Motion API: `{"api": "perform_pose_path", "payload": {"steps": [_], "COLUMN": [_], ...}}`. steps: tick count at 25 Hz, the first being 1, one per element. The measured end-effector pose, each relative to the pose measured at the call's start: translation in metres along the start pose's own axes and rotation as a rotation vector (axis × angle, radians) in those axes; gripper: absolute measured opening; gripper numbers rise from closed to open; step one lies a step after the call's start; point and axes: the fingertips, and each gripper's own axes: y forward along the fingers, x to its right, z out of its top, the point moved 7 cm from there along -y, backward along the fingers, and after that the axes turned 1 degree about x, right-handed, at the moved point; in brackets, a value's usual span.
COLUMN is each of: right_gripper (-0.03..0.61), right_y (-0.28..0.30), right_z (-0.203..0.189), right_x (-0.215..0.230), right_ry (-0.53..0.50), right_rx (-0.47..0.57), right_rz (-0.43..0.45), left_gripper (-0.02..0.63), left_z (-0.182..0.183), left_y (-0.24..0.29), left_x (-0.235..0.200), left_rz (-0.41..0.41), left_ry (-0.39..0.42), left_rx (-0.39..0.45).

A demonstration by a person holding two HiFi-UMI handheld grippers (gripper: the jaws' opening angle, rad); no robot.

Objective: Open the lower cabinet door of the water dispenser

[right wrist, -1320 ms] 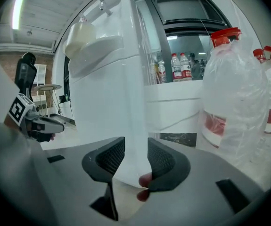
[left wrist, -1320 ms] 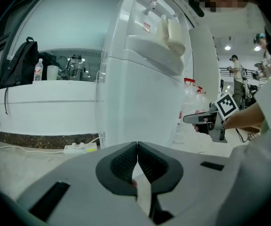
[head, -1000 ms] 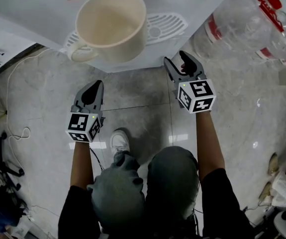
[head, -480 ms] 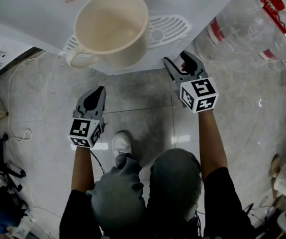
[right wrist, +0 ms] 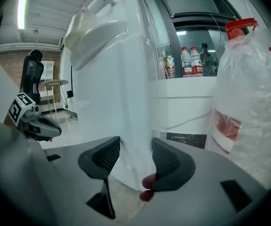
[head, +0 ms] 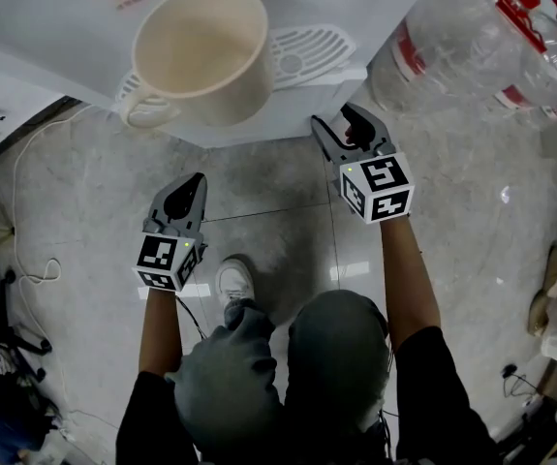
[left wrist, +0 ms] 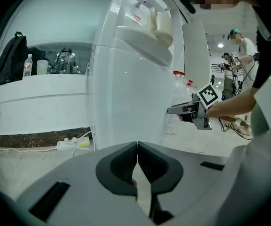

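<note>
Where the dispenser stands: the water dispenser (head: 55, 27) is seen at the far side, with a cream cup (head: 205, 51) set on its drip tray (head: 307, 46).
Lower cabinet door: the lower cabinet door (left wrist: 130, 102) is found below the tray, on the white front that faces the person; it appears closed against the body.
Right gripper: the right gripper (head: 333, 116) is held at the right front corner of the dispenser's lower part. Its jaws are kept apart at a moderate width, and the white corner edge is taken between them. Whether the pads press on that edge cannot be told.
Left gripper: the left gripper (head: 193, 178) is held nearer and to the left, well apart from the right one. Its jaws are closed together with nothing between them, and it is pointed at the door.
Bottle: a large clear water bottle (head: 481, 37) with red markings is seen just right of the dispenser.
Floor: pale glossy tiles (head: 259, 221) are shown, with a white shoe (head: 232, 279) near, between the arms.
</note>
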Motion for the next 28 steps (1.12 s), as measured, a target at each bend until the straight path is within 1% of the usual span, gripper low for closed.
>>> {"api": "perform_pose_path", "payload": {"steps": [5, 10, 15, 17, 21, 25, 28], "right_gripper": [0.222, 0.202, 0.183, 0.170, 0.172, 0.157, 0.150], "right_y": [-0.012, -0.028, -0.045, -0.052, -0.063, -0.081, -0.094], "right_z": [-0.005, -0.008, -0.012, -0.013, -0.018, -0.025, -0.026], "right_x": [-0.009, -0.020, -0.034, -0.043, -0.057, -0.078, -0.096], "right_ry": [-0.011, -0.002, 0.033, 0.059, 0.106, 0.128, 0.130], "right_rx": [-0.026, -0.070, -0.127, -0.124, -0.132, -0.162, -0.199], "right_rz": [-0.022, -0.038, -0.053, -0.080, -0.124, -0.130, -0.109], "left_gripper": [0.012, 0.012, 0.012, 0.012, 0.012, 0.012, 0.012], "left_z": [0.000, 0.010, 0.022, 0.027, 0.035, 0.038, 0.039], "left_y": [-0.008, -0.020, -0.032, -0.039, -0.054, -0.075, -0.095], "left_x": [0.004, 0.016, 0.029, 0.038, 0.051, 0.066, 0.077], "left_rz": [-0.010, -0.040, -0.085, -0.108, -0.136, -0.135, -0.137], "left_ry": [-0.005, -0.015, -0.024, -0.022, -0.023, -0.044, -0.060], "left_rx": [-0.018, -0.054, -0.119, -0.149, -0.188, -0.206, -0.208]}}
